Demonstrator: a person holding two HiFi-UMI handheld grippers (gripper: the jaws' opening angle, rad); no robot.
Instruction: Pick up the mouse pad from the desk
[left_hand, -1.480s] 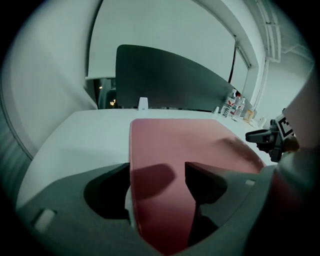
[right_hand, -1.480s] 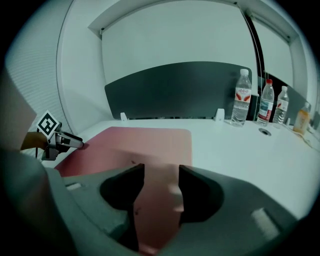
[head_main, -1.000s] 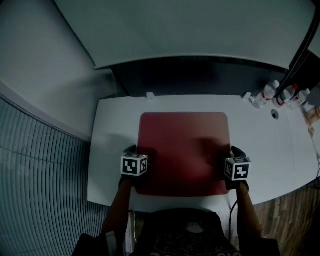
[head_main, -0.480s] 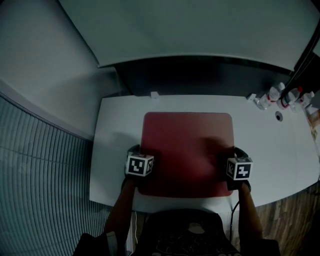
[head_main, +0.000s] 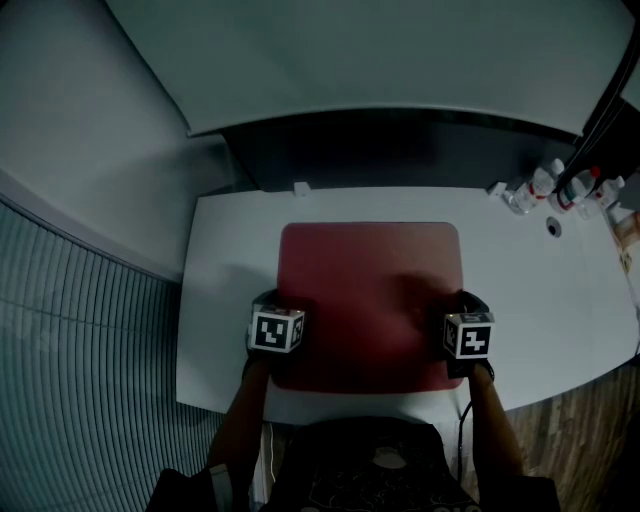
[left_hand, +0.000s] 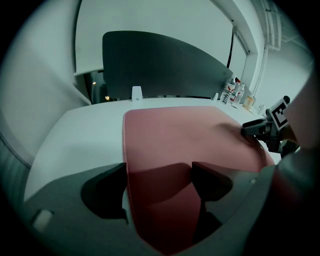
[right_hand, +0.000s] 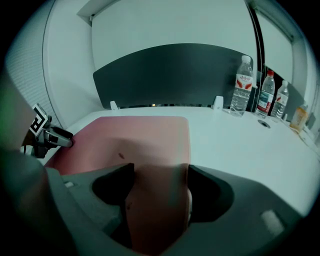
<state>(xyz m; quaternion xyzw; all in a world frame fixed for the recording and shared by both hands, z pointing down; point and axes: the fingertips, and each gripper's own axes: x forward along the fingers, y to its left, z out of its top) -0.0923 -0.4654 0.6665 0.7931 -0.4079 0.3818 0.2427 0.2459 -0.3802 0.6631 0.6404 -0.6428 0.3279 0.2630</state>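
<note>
On the white desk (head_main: 230, 260), the red mouse pad (head_main: 370, 290) lies flat with its side edges between the spread jaws of our left tool (left_hand: 157, 185), just narrowing, and right tool (right_hand: 160, 192), just widened, so a shallow bite could let the thin pad slip.

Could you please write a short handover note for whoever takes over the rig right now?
Left gripper: open, and its jaws have just closed a little. The left edge of the mouse pad lies between them, not pinched.
Right gripper: open, and its jaws have just widened. The pad's right edge lies between them, not pinched.
Mouse pad: flat on the desk, towards the person's side.
Done: both grippers are set at the pad's sides.
Left: probably close on the edges, then lift the pad.
</note>
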